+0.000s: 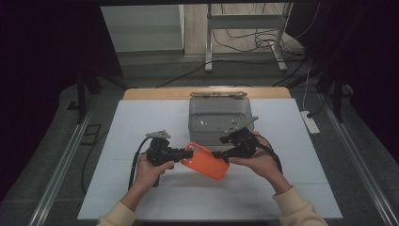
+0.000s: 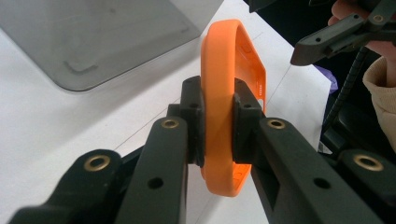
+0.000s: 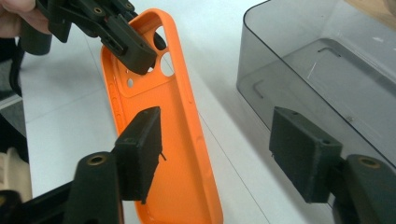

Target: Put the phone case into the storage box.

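— Two tongs on one item: what is it, and is any writing legible?

— An orange phone case [image 1: 207, 161], soft-looking, with rounded corners, a raised rim and round camera cut-outs at one end. Small raised marks sit near the cut-outs in the right gripper view, but they are too small to read. No brand can be made out.

— Position?

— Held above the white desk [image 1: 141, 122], just in front of a grey translucent box [image 1: 220, 121], between the person's two hands. It lies tilted, its camera end toward the left tongs [image 1: 186, 152].

— State of the left tongs?

— Clamped on the case. In the left gripper view both black pads [image 2: 194, 116] press on the rim from either side at the camera end.

— And the right tongs [image 1: 218, 154]?

— Jaws stand well apart, not gripping. In the right gripper view one pad [image 3: 140, 151] sits over the inner face of the case, the other [image 3: 303, 158] is out toward the box; neither presses on the case.

— Condition of the case?

— Uniform orange, no tears visible; its open inner side faces the right tongs.
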`<state>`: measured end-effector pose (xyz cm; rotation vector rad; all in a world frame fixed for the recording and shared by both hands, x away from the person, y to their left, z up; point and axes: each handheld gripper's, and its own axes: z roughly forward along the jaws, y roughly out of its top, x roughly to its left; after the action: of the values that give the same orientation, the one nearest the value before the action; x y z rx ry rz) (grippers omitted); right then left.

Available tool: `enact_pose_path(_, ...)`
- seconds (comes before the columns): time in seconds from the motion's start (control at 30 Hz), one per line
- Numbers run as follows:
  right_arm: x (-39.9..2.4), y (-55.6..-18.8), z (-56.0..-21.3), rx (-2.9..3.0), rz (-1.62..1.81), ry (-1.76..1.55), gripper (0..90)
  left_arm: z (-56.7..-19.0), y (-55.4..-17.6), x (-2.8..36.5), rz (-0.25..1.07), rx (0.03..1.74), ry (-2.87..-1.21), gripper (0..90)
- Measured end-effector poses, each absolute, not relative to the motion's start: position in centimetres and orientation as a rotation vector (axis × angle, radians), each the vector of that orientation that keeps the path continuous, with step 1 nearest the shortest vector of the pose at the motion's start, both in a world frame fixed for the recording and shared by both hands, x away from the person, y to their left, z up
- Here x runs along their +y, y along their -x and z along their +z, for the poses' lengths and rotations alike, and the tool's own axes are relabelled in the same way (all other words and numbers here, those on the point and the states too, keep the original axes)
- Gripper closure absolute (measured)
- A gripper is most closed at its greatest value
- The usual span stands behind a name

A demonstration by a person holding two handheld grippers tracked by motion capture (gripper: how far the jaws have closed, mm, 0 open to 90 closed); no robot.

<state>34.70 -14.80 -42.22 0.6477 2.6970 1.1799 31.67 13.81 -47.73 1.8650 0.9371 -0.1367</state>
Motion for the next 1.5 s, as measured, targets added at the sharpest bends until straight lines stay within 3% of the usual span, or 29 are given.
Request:
enact_pose_path(0.63,-16.6,-35.2,-42.3,2.656,1.395,-0.736,28.2,-47.3,-31.4,14.4,-0.106,0.894,-1.839,79.0)
enact_pose_path(1.5,-16.0,-35.3,-42.8,2.688,1.405,-0.727,24.4,-47.0,-31.3,14.5,-0.087,0.889,-1.821,78.9)
